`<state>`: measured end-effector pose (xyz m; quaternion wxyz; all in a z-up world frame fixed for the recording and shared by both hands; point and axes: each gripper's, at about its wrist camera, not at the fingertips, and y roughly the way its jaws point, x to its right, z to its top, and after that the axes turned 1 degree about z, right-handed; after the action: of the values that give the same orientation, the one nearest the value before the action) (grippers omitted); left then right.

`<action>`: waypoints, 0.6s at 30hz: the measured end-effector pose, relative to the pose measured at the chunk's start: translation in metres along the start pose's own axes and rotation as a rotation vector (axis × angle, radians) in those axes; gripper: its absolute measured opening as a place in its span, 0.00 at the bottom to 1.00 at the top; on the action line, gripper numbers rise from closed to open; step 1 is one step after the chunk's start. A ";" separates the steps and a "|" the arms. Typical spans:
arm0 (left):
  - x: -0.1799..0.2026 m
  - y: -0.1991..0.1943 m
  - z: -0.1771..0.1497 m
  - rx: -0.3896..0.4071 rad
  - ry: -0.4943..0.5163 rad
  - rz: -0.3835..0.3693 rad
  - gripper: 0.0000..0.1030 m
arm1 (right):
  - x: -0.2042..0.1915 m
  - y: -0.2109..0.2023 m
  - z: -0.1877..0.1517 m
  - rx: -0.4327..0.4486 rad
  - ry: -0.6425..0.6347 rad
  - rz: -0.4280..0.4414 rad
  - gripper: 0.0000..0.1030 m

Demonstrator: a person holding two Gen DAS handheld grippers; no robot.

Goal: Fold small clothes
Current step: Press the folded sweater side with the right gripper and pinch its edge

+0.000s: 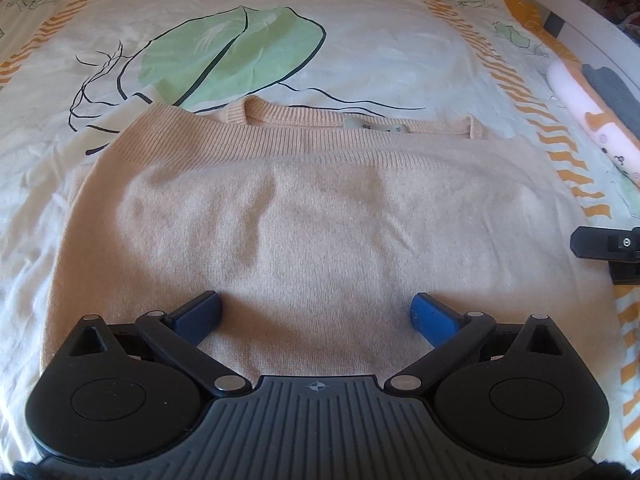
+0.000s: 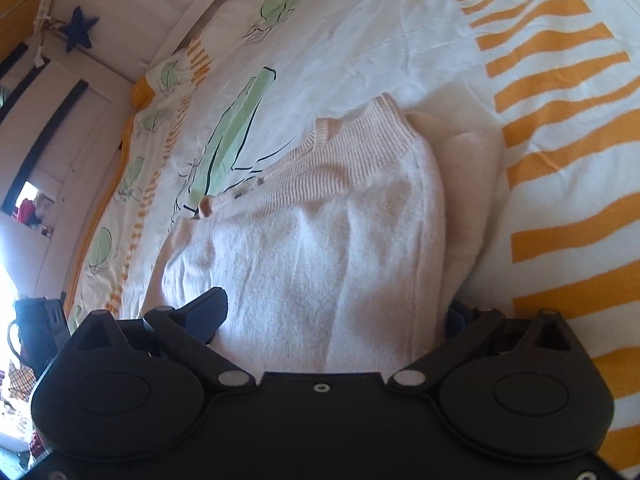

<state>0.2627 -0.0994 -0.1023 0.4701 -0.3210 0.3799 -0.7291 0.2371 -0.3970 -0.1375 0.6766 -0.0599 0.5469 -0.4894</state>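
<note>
Left tongs point(image 1: 316, 312) low over the near part of a peach knit sweater point(image 1: 304, 216), blue-padded fingers point(image 1: 202, 314) spread wide apart, nothing between them, pads resting on or just above the knit. Sweater folded into a broad rectangle, flat on the bed cover point(image 1: 360, 40), ribbed hem laid across just below the ribbed collar point(image 1: 320, 116), small white label point(image 1: 376, 128) showing inside the neckline. Beyond the collar, a large green leaf print point(image 1: 232, 56) with black outlines on the white cover; orange striped bands point(image 1: 516, 80) running up the right side. At far right, a pink-and-orange folded garment point(image 1: 584, 120) with a dark grey piece point(image 1: 616, 92) lying on it, near the bed's edge and well apart from the sweater. Lower on the right edge, part of a black tool body point(image 1: 608, 244), just beside the sweater's right side.

In the right wrist view, right tongs point(image 2: 336, 316) spread open at the sweater's point(image 2: 320, 260) side edge, left finger point(image 2: 206, 314) on top of the knit, right finger mostly hidden under the folded edge; cannot tell whether any cloth is pinched. Ribbed collar point(image 2: 356, 148) at the far end, orange stripes point(image 2: 560, 152) of the cover to the right. Blue star point(image 2: 78, 28) hanging on the wall at upper left.
</note>
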 end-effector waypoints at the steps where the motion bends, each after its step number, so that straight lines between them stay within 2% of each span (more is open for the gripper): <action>1: 0.001 0.000 0.001 -0.004 0.002 0.002 1.00 | 0.000 -0.001 0.000 -0.002 -0.001 0.000 0.96; 3: 0.002 0.001 0.002 -0.010 0.008 0.007 1.00 | -0.002 -0.001 0.000 -0.008 -0.015 -0.015 0.78; 5: 0.003 0.001 0.002 -0.013 0.011 0.010 1.00 | -0.002 -0.002 0.000 -0.015 -0.026 -0.048 0.43; 6: 0.003 0.001 0.002 -0.015 0.015 0.011 1.00 | 0.000 -0.001 0.000 -0.026 -0.022 -0.057 0.33; 7: 0.004 0.001 0.002 -0.017 0.019 0.012 0.99 | 0.002 0.000 -0.001 -0.037 -0.011 -0.051 0.30; 10: 0.005 -0.006 0.004 0.000 0.019 0.008 0.97 | -0.001 -0.003 -0.001 -0.026 -0.020 -0.061 0.29; 12: 0.009 -0.012 0.009 0.029 0.037 0.009 0.86 | -0.006 -0.005 0.000 -0.018 -0.035 -0.068 0.29; 18: 0.017 -0.008 0.038 0.051 0.016 0.035 0.86 | -0.009 -0.010 0.002 -0.008 -0.033 -0.057 0.29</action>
<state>0.2845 -0.1229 -0.0740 0.4878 -0.2966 0.3704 -0.7327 0.2341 -0.3962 -0.1242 0.6708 -0.0861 0.5358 -0.5055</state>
